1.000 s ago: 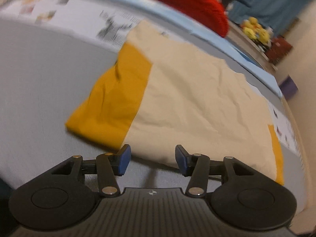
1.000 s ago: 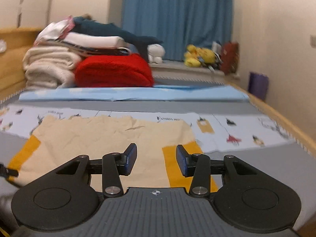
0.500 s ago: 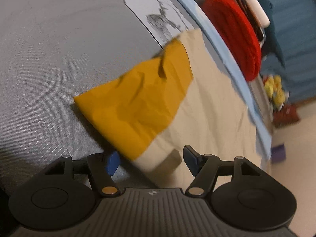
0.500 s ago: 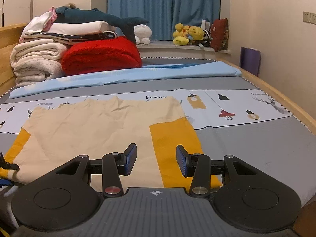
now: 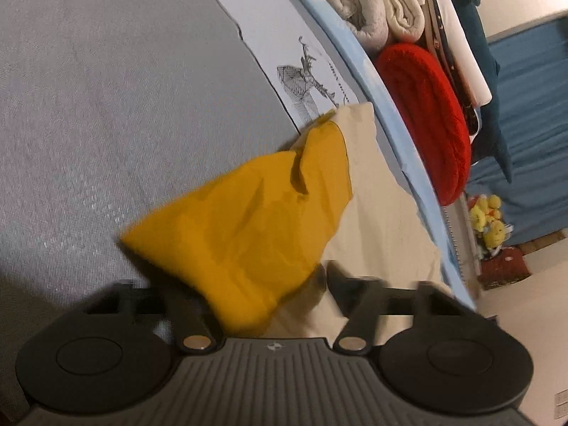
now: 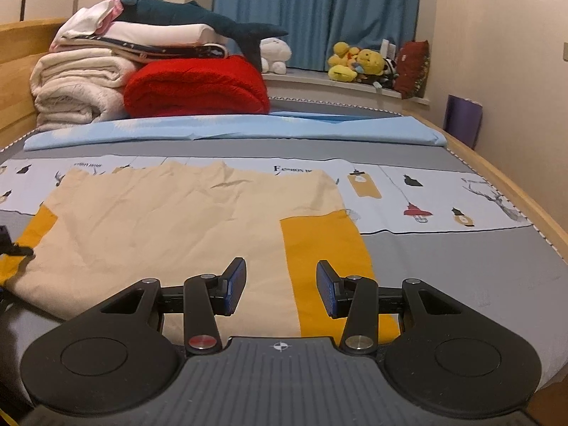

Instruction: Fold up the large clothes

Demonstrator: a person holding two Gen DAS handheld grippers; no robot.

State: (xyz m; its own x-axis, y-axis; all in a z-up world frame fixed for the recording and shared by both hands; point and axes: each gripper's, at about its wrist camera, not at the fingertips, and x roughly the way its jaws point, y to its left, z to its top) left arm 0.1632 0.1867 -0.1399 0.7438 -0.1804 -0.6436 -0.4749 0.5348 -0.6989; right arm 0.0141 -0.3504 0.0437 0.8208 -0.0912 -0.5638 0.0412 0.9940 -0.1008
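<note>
A cream garment [image 6: 170, 220] with yellow sleeves lies spread on the grey bed [image 6: 461, 277]. In the left wrist view its left yellow sleeve [image 5: 248, 227] is bunched up between my left gripper's [image 5: 264, 280] jaws and drapes over the left finger, hiding it. Those jaws are closing on the sleeve and still stand apart. A dark tip of that gripper shows at the right wrist view's left edge. My right gripper [image 6: 281, 284] hangs open just above the near hem, where the cream cloth meets the right yellow sleeve [image 6: 326, 248], with nothing gripped.
Folded white blankets [image 6: 74, 88], a red blanket [image 6: 198, 85] and a stuffed shark are stacked at the head of the bed behind a light blue sheet [image 6: 230, 127]. A wooden bed rail [image 6: 525, 206] runs along the right. Plush toys [image 6: 358, 64] sit on the window ledge.
My left gripper has rolled, dropped to the sleeve's near corner and taken the yellow cloth between its jaws, rumpling it. The right gripper has tilted slightly down and stayed open.
</note>
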